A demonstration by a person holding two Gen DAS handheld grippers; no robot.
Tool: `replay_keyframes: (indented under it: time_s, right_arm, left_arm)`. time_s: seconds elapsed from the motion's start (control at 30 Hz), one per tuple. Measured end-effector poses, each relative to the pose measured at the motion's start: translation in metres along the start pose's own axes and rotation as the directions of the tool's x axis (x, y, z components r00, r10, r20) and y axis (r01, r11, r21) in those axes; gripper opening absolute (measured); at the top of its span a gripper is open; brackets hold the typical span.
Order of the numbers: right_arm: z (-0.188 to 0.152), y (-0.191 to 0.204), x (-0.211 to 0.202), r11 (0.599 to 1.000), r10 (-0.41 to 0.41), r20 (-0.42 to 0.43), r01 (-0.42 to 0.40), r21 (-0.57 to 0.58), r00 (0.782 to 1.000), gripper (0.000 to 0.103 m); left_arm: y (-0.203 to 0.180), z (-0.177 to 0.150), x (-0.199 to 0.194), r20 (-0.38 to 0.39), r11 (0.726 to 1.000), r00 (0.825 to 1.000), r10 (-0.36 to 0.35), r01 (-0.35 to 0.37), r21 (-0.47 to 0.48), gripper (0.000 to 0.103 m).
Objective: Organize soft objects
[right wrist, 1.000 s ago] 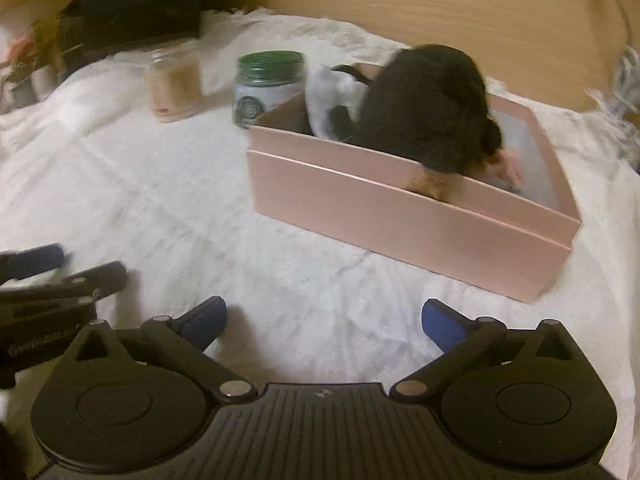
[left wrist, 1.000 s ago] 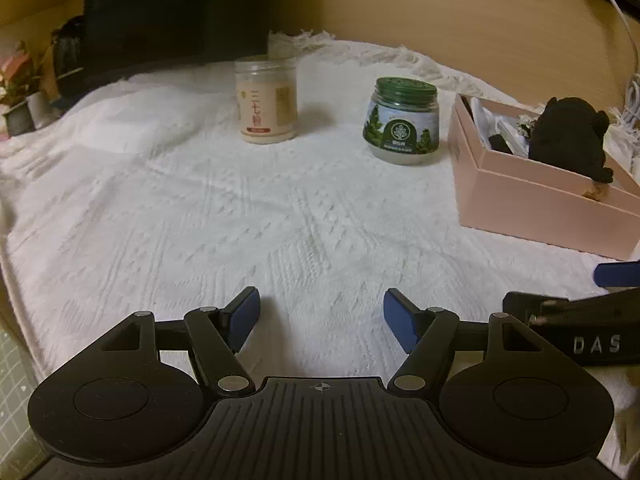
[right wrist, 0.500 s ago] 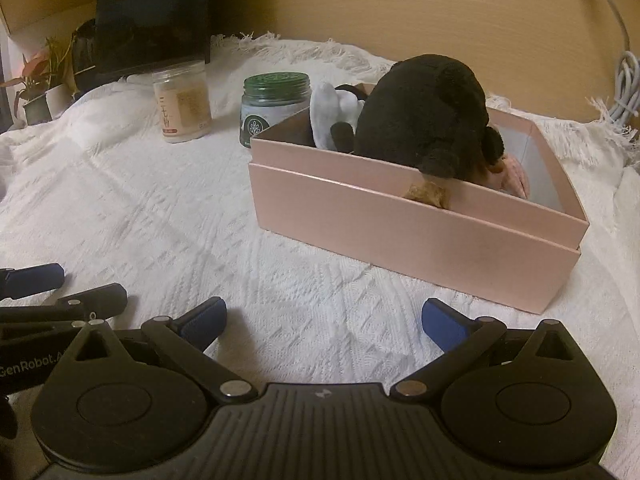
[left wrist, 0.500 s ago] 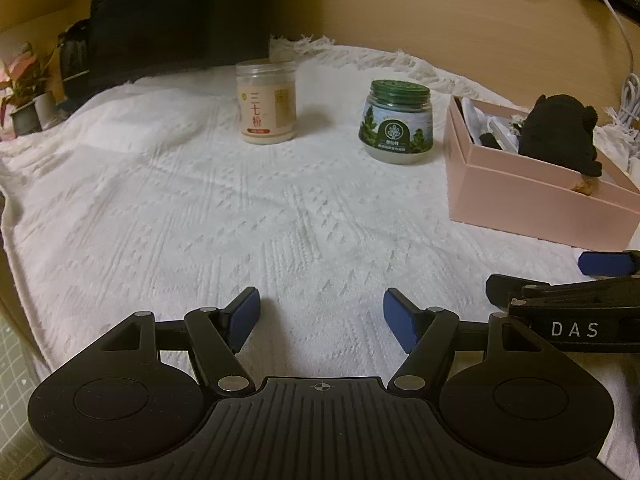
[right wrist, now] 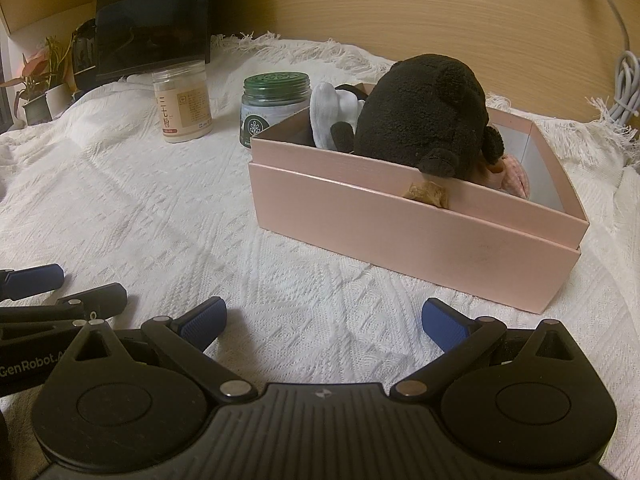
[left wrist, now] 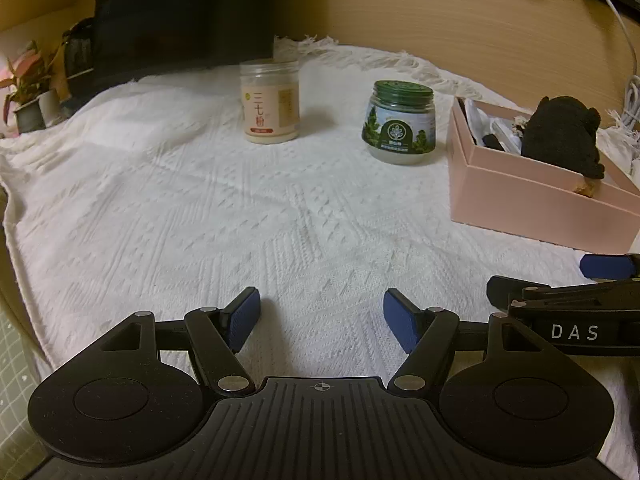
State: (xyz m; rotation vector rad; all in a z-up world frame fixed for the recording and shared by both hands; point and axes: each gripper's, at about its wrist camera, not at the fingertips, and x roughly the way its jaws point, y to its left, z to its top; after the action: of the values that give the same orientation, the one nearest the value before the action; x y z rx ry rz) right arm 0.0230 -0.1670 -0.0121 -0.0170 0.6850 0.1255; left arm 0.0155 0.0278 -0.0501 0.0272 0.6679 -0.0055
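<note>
Backing off from the pink box (right wrist: 416,236), the right gripper (right wrist: 324,322) now frames the whole of it where a second ago the box filled more of its view; the left gripper (left wrist: 322,320) has hardly shifted. White knitted cloth (left wrist: 192,208) covers the surface, bare of loose soft things. That box lies ahead and to the right of the right-hand tool, its long axis running from near-right to far-left, and well to the right of the left one, so the right hand is nearer. Inside sit the black plush toy (right wrist: 424,116), a white rolled sock (right wrist: 326,116) and something pink (right wrist: 514,176). Both grippers stand wide and empty. Sorting looks essentially finished.
</note>
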Motion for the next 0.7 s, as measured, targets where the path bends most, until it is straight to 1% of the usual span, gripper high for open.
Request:
replay_keyframes:
  time_s: [0.7]
  right_arm:
    - [-0.0001, 0.0, -0.0002, 1.0, 0.0, 0.0, 0.0, 0.0, 1.0, 0.103]
  left_arm:
    - [-0.0008, -0.0001, -0.0004, -0.002, 1.0, 1.0, 0.005, -0.005, -0.003, 0.073]
